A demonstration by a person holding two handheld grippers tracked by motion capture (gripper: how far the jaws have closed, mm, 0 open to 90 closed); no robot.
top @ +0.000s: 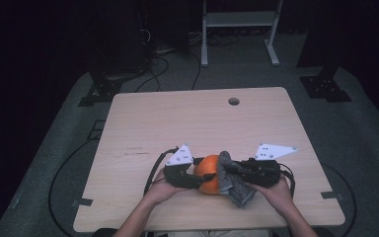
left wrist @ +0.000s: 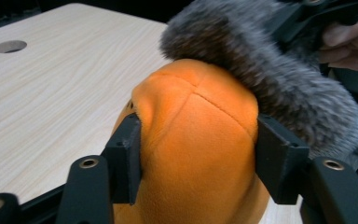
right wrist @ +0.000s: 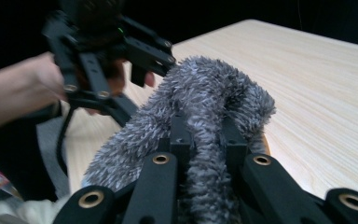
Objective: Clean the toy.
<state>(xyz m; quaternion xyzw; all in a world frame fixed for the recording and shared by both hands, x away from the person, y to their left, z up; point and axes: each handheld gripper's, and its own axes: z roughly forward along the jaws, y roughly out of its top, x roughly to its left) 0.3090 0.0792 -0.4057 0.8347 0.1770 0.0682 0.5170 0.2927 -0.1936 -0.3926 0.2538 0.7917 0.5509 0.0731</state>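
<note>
- A light wooden counter (top: 187,123) with 1 round hole (top: 234,101) near its far edge.
- A white metal frame (top: 239,29) on the grey floor (top: 355,133) beyond.
- Black cables (top: 153,74) trailing there.

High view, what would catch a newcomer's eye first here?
The bright orange plush toy near the table's front edge stands out, squeezed between the jaws of the left gripper. Draped over it lies a fuzzy grey cloth, which the right gripper pinches.
</note>
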